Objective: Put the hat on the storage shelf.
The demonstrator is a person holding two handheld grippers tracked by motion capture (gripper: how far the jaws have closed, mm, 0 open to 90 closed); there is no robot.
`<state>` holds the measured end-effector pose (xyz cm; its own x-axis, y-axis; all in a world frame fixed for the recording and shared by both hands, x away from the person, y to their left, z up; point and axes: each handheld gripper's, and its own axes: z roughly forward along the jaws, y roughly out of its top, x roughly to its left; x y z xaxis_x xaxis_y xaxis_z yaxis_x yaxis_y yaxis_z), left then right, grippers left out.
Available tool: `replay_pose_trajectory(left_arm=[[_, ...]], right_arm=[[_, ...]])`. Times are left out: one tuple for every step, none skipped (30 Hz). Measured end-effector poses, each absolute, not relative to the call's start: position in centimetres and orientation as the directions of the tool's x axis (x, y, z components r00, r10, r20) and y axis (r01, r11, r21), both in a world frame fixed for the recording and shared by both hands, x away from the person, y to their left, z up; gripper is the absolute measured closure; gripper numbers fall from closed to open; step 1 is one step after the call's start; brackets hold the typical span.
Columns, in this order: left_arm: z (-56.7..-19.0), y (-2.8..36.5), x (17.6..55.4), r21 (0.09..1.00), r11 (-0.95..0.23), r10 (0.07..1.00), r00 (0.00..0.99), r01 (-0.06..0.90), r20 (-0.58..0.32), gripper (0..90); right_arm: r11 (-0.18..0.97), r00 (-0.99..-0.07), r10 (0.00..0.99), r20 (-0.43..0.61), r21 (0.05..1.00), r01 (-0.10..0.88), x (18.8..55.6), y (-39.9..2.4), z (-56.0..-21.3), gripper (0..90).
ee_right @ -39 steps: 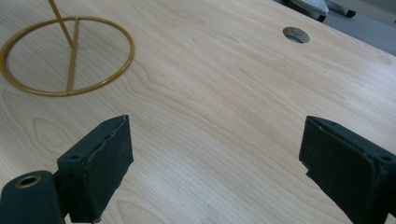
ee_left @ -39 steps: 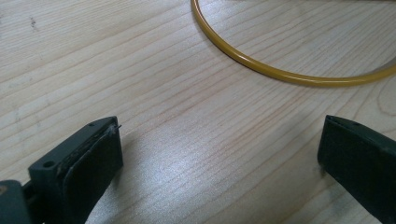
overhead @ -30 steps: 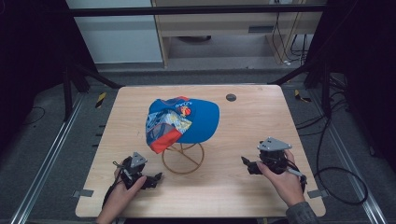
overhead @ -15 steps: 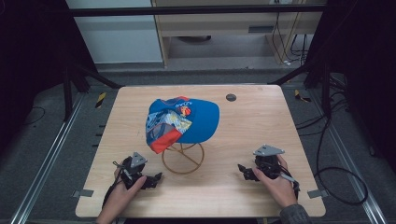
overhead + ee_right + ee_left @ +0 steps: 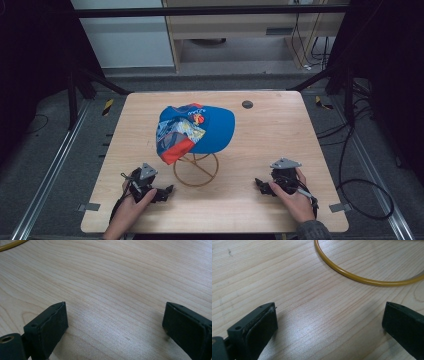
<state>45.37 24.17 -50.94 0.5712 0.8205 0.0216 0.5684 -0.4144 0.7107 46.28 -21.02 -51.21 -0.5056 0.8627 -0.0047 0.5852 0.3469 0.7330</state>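
Wooden table point(image 5: 280, 145) carries the blue cap point(image 5: 197, 131) on its yellow wire stand point(image 5: 196, 170), unmoved. Right gripper point(image 5: 260, 184) has slid left, jaws apart; left gripper point(image 5: 167, 191) stays put, jaws apart, both empty.

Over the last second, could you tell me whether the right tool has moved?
Yes. The right tool has slid left along the table, toward the yellow ring, and slightly nearer the front edge.
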Motion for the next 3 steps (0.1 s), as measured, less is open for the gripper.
replay_pose_trajectory(left_arm=[[-50.94, 24.17, 45.37, 0.711, -0.414, 0.821, 0.571, 0.568, 0.021, 0.0], [-50.94, 24.17, 45.37, 0.711, -0.414, 0.821, 0.571, 0.568, 0.021, 0.0], [-50.94, 24.17, 45.37, 0.711, -0.414, 0.821, 0.571, 0.568, 0.021, 0.0]], right_arm=[[0.347, -0.506, 0.863, -0.005, 0.733, 0.585, 46.28, -21.02, -51.22, 6.4], [0.345, -0.503, 0.864, -0.005, 0.733, 0.586, 46.28, -21.0, -51.22, 6.3], [0.345, -0.502, 0.865, -0.004, 0.733, 0.587, 46.28, -20.99, -51.22, 6.3]])
